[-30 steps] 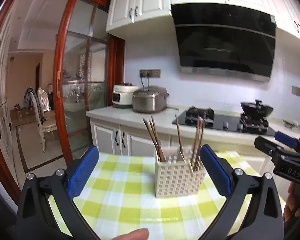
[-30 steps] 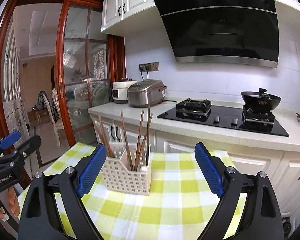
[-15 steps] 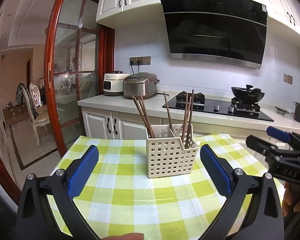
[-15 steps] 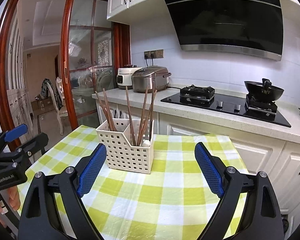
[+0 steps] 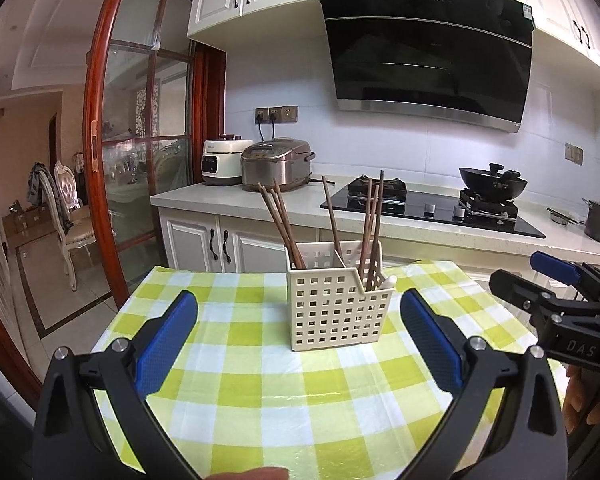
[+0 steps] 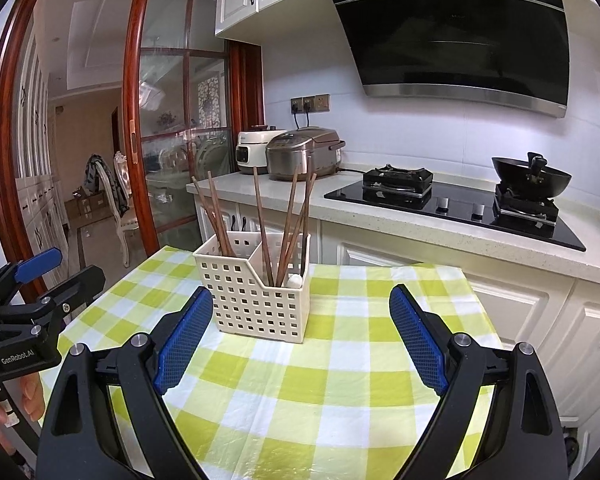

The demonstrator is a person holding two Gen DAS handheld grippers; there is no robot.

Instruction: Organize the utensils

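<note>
Basket (image 5: pixel 337 307) stands upright on the checked cloth (image 5: pixel 260 392), near the table's far edge, split in two compartments. Chopsticks (image 5: pixel 278 224) lean in the left one, more chopsticks (image 5: pixel 370 224) plus a white-tipped item in the right. Left gripper (image 5: pixel 298 342): fingers spread wide, nothing between them, basket just ahead. Right gripper (image 6: pixel 300 340): same, spread and empty, basket ahead and slightly left. Neither touches the basket.
</note>
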